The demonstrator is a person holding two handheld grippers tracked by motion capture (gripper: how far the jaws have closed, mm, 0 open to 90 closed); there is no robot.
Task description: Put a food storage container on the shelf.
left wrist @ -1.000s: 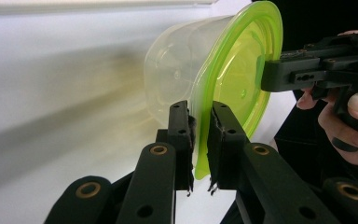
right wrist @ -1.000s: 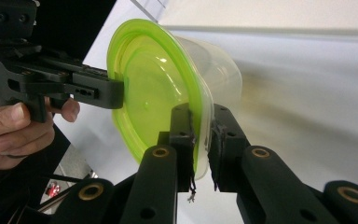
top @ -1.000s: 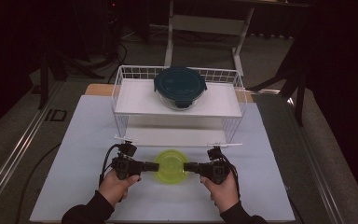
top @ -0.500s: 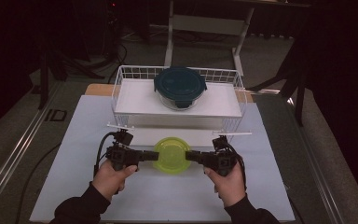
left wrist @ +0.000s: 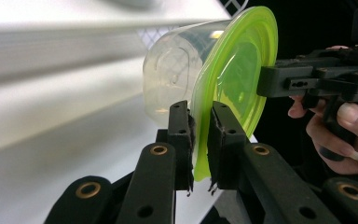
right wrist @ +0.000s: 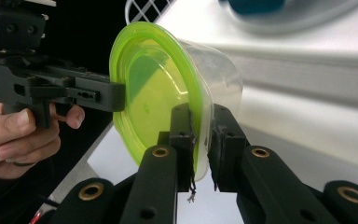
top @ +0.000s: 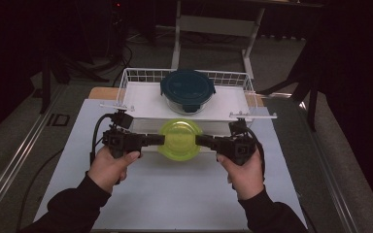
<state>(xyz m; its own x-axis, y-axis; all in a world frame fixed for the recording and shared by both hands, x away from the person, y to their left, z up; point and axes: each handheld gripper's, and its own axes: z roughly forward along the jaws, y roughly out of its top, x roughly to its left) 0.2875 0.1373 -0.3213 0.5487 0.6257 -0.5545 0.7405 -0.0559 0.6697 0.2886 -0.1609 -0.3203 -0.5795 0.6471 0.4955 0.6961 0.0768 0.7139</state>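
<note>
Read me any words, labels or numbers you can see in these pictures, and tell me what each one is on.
"ID": pale letters on the dark floor strip left of the white table in the high view.
Green-lidded container: raised marks on its clear base in the left gripper view, too blurred to read.
Dark-lidded container in the wire basket: no readable text.

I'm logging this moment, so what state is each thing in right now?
Green-lidded container: lid on, held off the table, pinched at its rim from both sides.
Left tool: shut on the lid's rim.
Right tool: shut on the opposite rim.
Dark-lidded glass container: lid on, resting in the basket.
Wire basket: upright on the table.
</note>
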